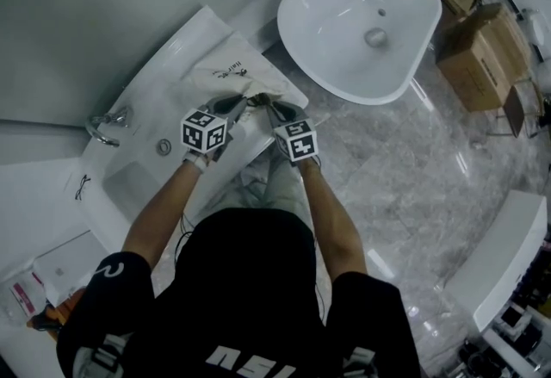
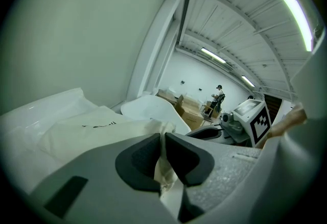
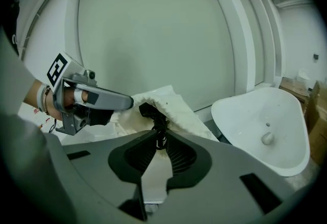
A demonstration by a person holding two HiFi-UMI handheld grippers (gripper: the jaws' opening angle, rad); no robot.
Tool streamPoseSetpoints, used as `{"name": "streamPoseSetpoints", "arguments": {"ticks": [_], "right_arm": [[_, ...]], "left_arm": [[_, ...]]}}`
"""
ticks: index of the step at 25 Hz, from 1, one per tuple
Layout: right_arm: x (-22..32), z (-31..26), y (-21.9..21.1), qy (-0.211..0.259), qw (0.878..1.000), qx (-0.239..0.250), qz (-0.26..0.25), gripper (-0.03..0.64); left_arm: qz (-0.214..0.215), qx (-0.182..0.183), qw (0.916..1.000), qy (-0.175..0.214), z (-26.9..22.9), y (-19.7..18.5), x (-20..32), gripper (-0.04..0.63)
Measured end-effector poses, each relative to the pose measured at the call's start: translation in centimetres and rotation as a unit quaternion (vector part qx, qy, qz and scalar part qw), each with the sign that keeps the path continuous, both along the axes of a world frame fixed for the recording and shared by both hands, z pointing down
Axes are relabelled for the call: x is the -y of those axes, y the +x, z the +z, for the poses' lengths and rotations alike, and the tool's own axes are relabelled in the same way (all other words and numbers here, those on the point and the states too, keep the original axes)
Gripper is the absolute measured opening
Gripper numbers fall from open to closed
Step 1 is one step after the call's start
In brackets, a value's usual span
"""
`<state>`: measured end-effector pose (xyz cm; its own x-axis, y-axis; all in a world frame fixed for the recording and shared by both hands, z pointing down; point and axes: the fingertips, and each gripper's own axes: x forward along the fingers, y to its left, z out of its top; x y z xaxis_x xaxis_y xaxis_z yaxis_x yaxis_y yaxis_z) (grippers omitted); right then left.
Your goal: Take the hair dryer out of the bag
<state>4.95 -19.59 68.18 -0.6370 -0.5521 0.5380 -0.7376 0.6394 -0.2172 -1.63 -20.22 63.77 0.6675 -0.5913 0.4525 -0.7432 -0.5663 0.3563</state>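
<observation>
The right gripper [image 3: 159, 139], jaws slightly apart, straddles the black cord [image 3: 159, 125] hanging from the bag [image 3: 176, 108] mouth straight ahead, at frame centre. The left gripper [image 2: 162, 141] clamps the bag rim.

Cream bag [image 1: 231, 66], black cord [image 3: 159, 125], white basin [image 1: 327, 15]

Light: bright, even, from ceiling strips [image 2: 295, 11].
Glare: streaks on the glossy floor [image 1: 462, 163].
Shadows: soft, faint.
Distortion: gripper views bulge, corners black.
Focus: nearest foreground soft; head view sharp.
</observation>
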Motion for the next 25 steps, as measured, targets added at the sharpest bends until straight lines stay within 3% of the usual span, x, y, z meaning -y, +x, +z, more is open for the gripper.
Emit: {"name": "streamPoseSetpoints", "arguments": {"ticks": [4,13,17,19,25], "right_arm": [[1.3,1.8,-1.2,-0.016,0.999,-0.02,-0.021,0.11],[3.8,6.0,-3.6,-0.058,0.996,-0.047,-0.04,0.133],[4.8,7.1,-4.1,-0.069,0.995,-0.068,-0.039,0.123],[5.0,7.4,-4.2,-0.076,0.993,-0.082,-0.041,0.068],[4.9,6.4,-5.0,-0.075,0.994,-0.066,-0.053,0.06]], "left_arm": [[-0.003,-0.013,0.9999,-0.004,-0.2,0.0,0.1,0.029],[-0.008,-0.034,0.9993,-0.011,-0.3,0.2,0.8,0.029],[-0.012,-0.037,0.9991,-0.013,-0.1,0.0,1.0,0.029],[-0.016,-0.039,0.999,-0.014,0.0,-0.2,1.0,0.029],[-0.027,-0.044,0.9986,-0.015,0.6,-0.8,1.1,0.029]]}}
